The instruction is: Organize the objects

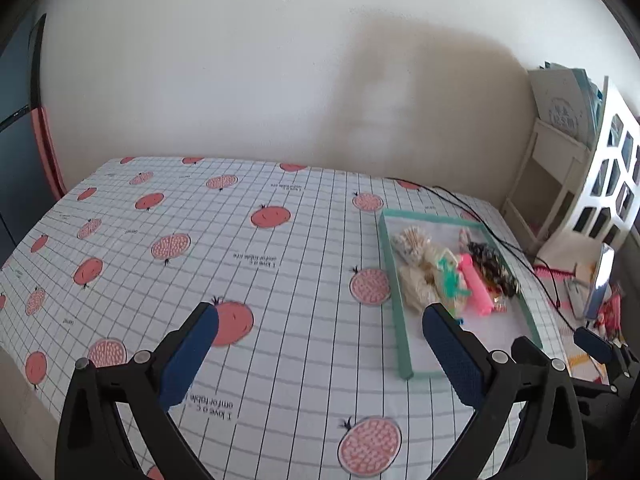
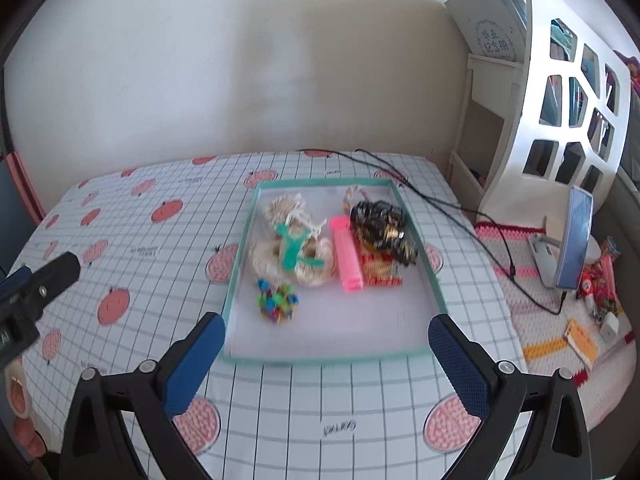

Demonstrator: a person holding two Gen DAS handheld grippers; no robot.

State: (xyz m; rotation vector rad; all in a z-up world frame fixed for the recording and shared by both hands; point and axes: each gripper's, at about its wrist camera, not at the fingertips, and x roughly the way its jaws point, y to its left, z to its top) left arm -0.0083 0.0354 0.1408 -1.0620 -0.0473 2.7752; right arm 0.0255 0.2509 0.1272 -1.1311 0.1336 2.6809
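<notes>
- Checked, fruit-printed cloth is covering the table [image 2: 320, 400]; the green-rimmed tray [image 2: 236, 272] is holding the bagged items, pink clip [image 2: 347, 258] and beads [image 2: 277, 298].
- Left gripper [image 1: 318, 342] and right gripper [image 2: 326, 346] are hovering, jaws wide, holding nothing.
- Judging ahead: approaching one item squarely, clear of neighbours, should be working best.

Plain off-white wall [image 2: 160, 60] straight ahead of claw, soft shadow on it. Desk [image 1: 280, 240] w/ grid-and-pomegranate cloth below. White cut-out shelf unit [image 2: 560, 92] far right, books on top. Crochet mat [image 2: 560, 320] to the right. Daylight, even.
</notes>
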